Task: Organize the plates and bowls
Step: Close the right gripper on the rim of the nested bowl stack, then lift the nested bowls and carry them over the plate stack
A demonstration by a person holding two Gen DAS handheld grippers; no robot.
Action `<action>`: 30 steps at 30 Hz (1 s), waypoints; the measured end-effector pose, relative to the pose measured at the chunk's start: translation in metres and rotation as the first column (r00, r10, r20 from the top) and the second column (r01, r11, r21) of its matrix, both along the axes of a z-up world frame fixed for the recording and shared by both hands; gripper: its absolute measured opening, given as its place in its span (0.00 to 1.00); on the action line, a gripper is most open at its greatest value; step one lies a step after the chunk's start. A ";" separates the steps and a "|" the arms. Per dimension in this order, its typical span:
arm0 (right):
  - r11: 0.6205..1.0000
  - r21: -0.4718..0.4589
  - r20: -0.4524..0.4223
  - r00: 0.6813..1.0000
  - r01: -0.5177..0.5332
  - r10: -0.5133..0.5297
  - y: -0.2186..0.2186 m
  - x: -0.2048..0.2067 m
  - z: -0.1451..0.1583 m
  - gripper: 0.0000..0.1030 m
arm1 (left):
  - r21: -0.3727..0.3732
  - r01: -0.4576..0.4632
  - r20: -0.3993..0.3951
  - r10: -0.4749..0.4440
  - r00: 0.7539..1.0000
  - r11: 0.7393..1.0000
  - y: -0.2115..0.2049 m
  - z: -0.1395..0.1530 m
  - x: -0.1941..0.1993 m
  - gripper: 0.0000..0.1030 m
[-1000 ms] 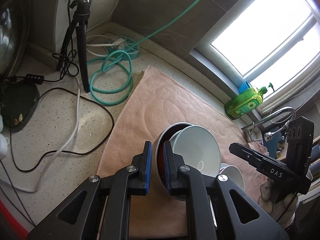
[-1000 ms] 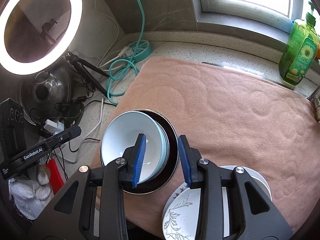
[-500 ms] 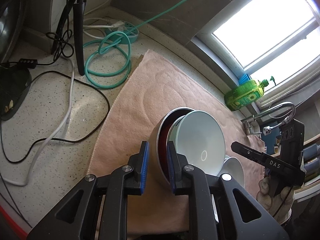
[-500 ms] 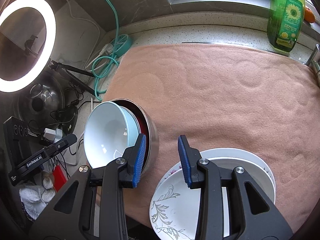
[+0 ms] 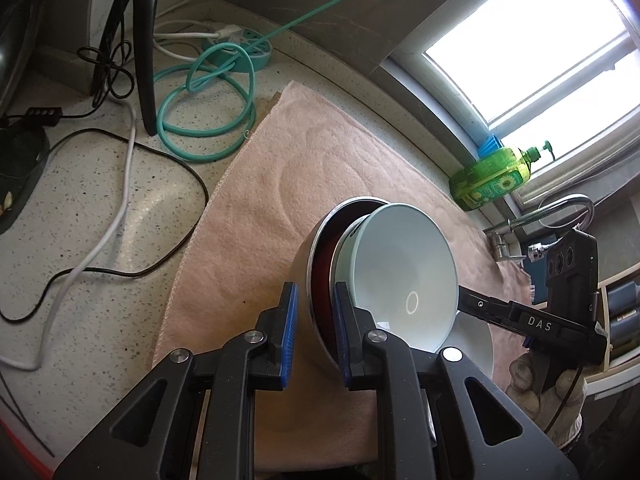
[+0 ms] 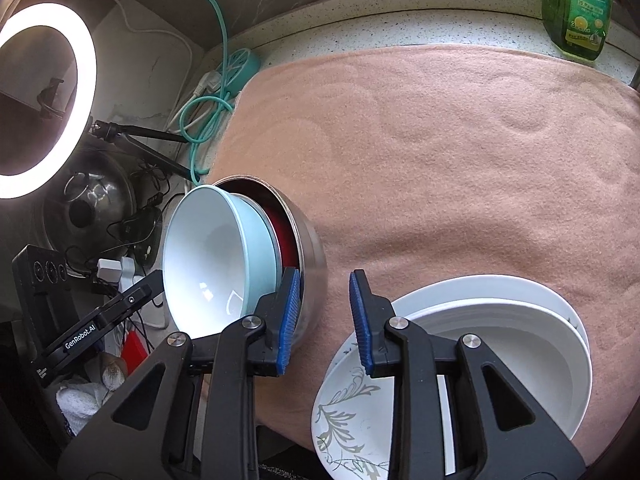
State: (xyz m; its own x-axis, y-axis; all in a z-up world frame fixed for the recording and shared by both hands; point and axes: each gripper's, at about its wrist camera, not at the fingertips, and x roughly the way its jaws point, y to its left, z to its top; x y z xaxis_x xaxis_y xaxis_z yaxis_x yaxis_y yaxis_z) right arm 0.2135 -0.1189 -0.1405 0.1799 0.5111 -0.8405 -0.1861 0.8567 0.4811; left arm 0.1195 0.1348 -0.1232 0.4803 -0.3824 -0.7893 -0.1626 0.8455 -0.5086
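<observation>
My left gripper is clamped on the steel bowl's rim, tilting the nested bowls above the near-left towel. My right gripper hangs apart, empty. Plates sit stacked near right; the bowls remain unplaced.

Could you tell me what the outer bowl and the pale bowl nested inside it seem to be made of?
The outer bowl looks like stainless steel: brushed grey wall, bright rim, dark red inside. The pale bowl looks like glazed ceramic, perhaps melamine: glossy white interior with sharp highlights, light blue outside.
</observation>
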 end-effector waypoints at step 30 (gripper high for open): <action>0.999 -0.041 -0.004 1.000 0.014 -0.015 0.018 -0.002 -0.004 0.11 | 0.021 0.069 0.022 -0.070 0.997 0.997 -0.004 0.001 0.008 0.10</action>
